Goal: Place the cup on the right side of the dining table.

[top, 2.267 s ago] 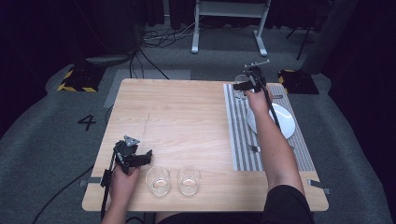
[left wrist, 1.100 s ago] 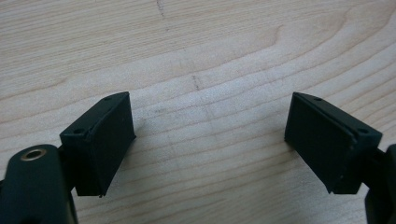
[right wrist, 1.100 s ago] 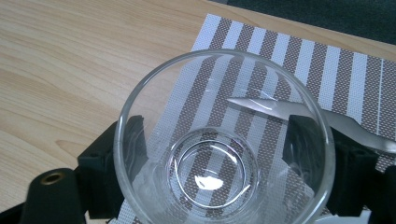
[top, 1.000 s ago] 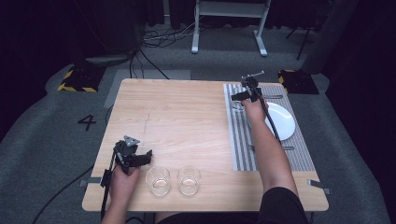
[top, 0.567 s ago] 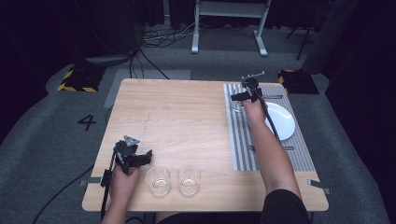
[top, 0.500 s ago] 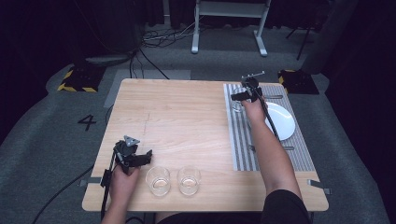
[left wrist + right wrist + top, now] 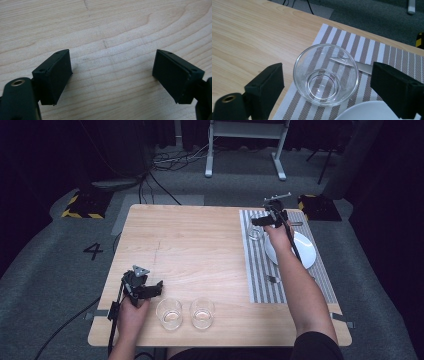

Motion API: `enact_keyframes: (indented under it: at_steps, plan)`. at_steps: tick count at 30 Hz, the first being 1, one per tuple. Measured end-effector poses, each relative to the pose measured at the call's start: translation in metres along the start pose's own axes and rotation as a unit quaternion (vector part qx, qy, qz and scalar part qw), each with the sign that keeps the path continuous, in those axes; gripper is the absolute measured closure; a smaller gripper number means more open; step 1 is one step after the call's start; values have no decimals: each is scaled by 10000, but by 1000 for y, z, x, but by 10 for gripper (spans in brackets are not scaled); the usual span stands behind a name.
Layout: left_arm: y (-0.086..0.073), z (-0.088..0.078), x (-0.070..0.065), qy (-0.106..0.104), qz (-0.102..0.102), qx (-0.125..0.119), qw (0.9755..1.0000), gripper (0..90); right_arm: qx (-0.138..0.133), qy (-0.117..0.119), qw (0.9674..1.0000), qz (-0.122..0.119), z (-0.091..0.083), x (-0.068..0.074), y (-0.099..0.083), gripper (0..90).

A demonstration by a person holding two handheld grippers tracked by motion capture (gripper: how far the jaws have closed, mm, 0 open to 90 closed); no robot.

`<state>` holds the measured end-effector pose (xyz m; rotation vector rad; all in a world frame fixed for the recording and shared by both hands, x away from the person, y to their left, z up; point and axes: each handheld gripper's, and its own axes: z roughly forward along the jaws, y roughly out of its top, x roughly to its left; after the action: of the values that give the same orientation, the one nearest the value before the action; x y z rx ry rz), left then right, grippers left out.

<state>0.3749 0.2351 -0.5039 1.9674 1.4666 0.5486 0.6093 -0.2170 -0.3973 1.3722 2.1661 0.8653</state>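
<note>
We locate a clear glass (image 7: 326, 74) standing upright on the striped placemat (image 7: 372, 53), directly between the two jaws of the right gripper (image 7: 332, 86). The jaws stand spread wide on either side of the glass, with a visible gap to each side, so the right gripper is open and grips nothing. In the high view the same glass (image 7: 255, 232) sits just below and to the left of the right gripper (image 7: 270, 218), near the placemat's (image 7: 260, 270) far left corner.

Just beyond the glass in the right gripper view we see a metal utensil (image 7: 354, 64) lying flat on the placemat; its type cannot be determined. A white plate (image 7: 367, 112) lies just beside the glass, toward the right jaw. In the high view the plate (image 7: 305, 251) is partly covered by the person's right forearm (image 7: 300, 290).

The left gripper (image 7: 112, 75) has its jaws wide apart over bare wood of the table (image 7: 105, 30), holding nothing. In the high view the left gripper (image 7: 145, 289) sits near the table's (image 7: 200, 245) near left corner, well apart from the right gripper, held in the person's left hand (image 7: 131, 312). Just to the right of it stand two further empty glasses: a first glass (image 7: 169, 313) nearest the left gripper, and a second glass (image 7: 202, 312) just beside that one. A small dark object (image 7: 272, 279) lies on the placemat beside the right forearm; we cannot identify it.
</note>
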Motion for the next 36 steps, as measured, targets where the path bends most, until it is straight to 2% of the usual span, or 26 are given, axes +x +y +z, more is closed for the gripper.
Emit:
enact_keyframes:
  at_steps: [22, 29, 36]
  plan:
    - [0, 0, 0, 4, 0, 0, 10000, 161, -186, 358, 9988, -281, -74, 10, -13, 122]
    - [0, 0, 0, 5, -3, 0, 10000, 161, -223, 440, 9981, -359, -97, 12, -23, 122]
    - [0, 0, 0, 21, -9, -6, 10000, 162, -245, 505, 9979, -326, -121, 10, -38, 121]
